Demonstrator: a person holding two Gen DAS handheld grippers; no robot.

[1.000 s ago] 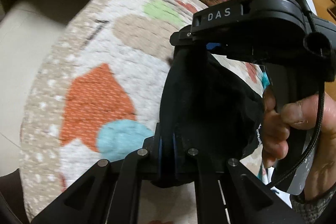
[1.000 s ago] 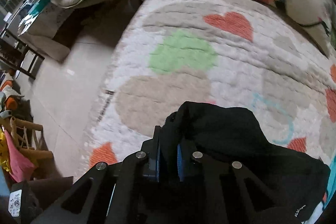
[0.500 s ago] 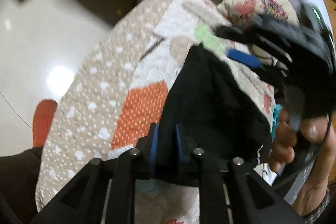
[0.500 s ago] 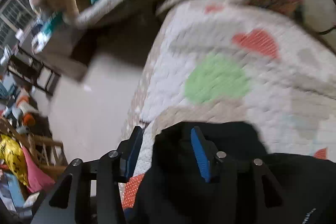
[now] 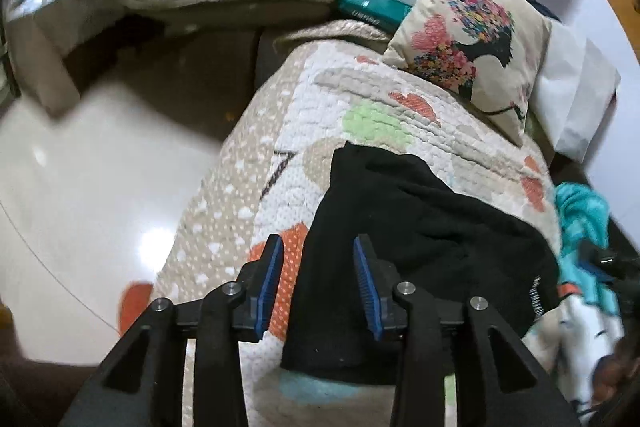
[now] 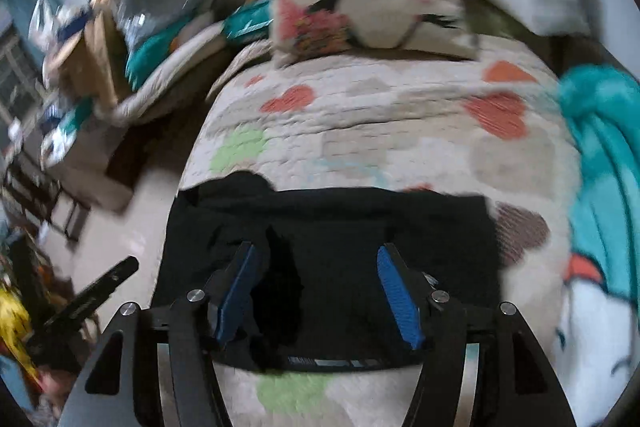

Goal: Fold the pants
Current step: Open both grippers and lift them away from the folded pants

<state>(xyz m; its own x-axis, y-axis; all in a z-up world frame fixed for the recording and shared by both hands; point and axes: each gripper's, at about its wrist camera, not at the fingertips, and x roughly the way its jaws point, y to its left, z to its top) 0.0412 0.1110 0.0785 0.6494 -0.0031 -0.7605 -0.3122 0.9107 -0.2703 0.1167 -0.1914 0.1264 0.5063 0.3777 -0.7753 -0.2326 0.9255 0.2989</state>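
Jaws of left gripper [image 5: 316,281] part-open, just been opening; blue pads clear of cloth, edge of black pants [image 5: 424,259] in gap below. Jaws of right gripper [image 6: 318,291] wide, just been opening, nothing pinched, pants [image 6: 332,227] beneath. Pants lie folded on heart-patterned quilt [image 5: 352,115], near its floor-side edge. Printed cushion [image 5: 472,39] at 1 o'clock from pants, well apart; teal cloth [image 6: 600,147] at 3 o'clock.
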